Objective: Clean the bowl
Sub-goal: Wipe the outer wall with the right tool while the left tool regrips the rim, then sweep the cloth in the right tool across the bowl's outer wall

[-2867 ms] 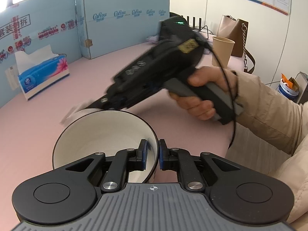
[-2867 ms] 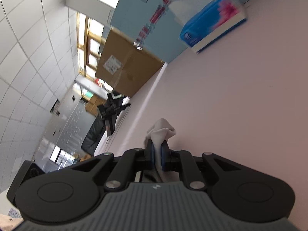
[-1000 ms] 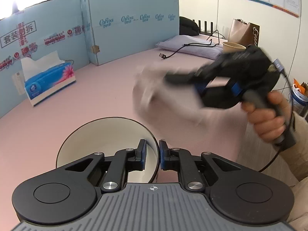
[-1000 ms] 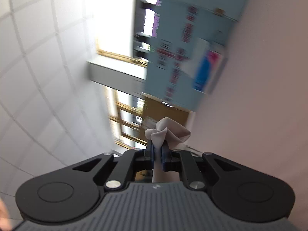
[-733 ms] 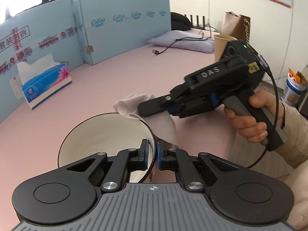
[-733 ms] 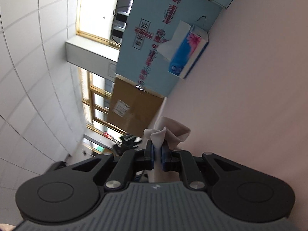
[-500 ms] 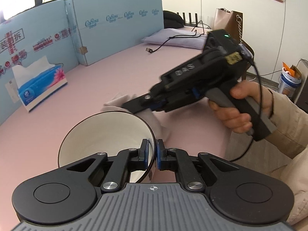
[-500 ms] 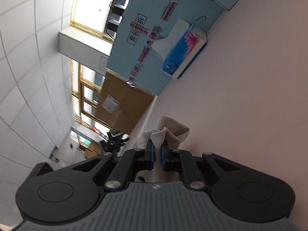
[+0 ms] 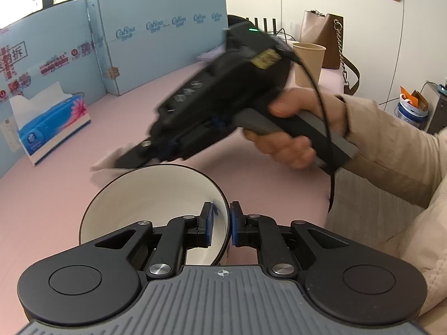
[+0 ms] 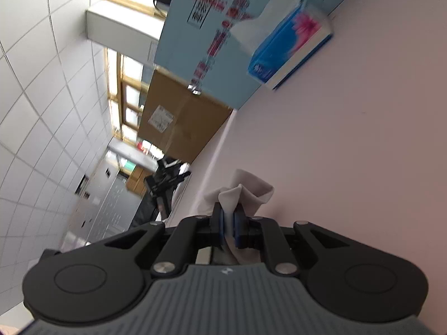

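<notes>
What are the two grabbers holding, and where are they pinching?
The left gripper pinches the white bowl by its near rim, one pad inside and one outside. The right gripper pinches a bunched fold of the pale cloth.

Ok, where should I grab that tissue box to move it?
Probably across its two long sides, coming down from above. The tissue box lies flat on the table, long and narrow, so its width likely suits the claw best. A tissue stands up from the top, so straddle it rather than press it.
</notes>
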The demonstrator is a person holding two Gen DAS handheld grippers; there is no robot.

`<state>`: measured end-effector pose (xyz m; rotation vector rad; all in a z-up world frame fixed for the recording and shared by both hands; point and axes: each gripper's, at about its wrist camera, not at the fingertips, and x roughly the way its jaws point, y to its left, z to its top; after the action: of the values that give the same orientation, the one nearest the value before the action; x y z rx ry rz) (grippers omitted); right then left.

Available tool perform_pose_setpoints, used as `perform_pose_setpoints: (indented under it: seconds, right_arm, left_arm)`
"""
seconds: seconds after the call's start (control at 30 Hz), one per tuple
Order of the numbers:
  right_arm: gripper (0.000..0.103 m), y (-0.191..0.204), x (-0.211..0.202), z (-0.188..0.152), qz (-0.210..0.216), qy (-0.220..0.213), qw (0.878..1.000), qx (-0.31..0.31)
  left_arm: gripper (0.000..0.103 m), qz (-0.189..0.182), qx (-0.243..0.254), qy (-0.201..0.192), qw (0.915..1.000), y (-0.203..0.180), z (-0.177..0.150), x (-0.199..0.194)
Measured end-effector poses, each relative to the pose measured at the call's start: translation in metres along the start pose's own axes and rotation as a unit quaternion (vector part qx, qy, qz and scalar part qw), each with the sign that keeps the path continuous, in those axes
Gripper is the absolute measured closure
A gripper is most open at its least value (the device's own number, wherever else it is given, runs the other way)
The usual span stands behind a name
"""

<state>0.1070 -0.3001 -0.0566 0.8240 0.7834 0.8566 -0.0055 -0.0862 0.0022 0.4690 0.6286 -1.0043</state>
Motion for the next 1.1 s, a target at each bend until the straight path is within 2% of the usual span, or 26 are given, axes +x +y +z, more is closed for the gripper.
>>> perform_pose_setpoints:
  seconds: [0.13,0.23,0.67,1.1]
  right_arm:
    - [0.091,0.004,0.02,0.007,0.001,0.035,0.999,-0.012]
    - [0.091,0.004,0.024,0.007,-0.001,0.042,0.999,-0.014]
    - [0.091,-0.002,-0.049,-0.022,-0.008,-0.024,1.0,0.008]
    - [0.091,-0.003,-0.068,-0.056,0.027,-0.057,0.997,0.039]
  left_arm:
    - [0.086,-0.002,-0.001,-0.001,1.0,0.001,0.0,0.0]
    - [0.086,-0.003,-0.007,-0.001,1.0,0.002,0.0,0.0]
    - [0.084,0.003,-0.015,0.008,0.9998,0.003,0.002,0.002]
    - [0.084,0.015,-0.019,0.013,0.9996,0.001,0.004,0.004]
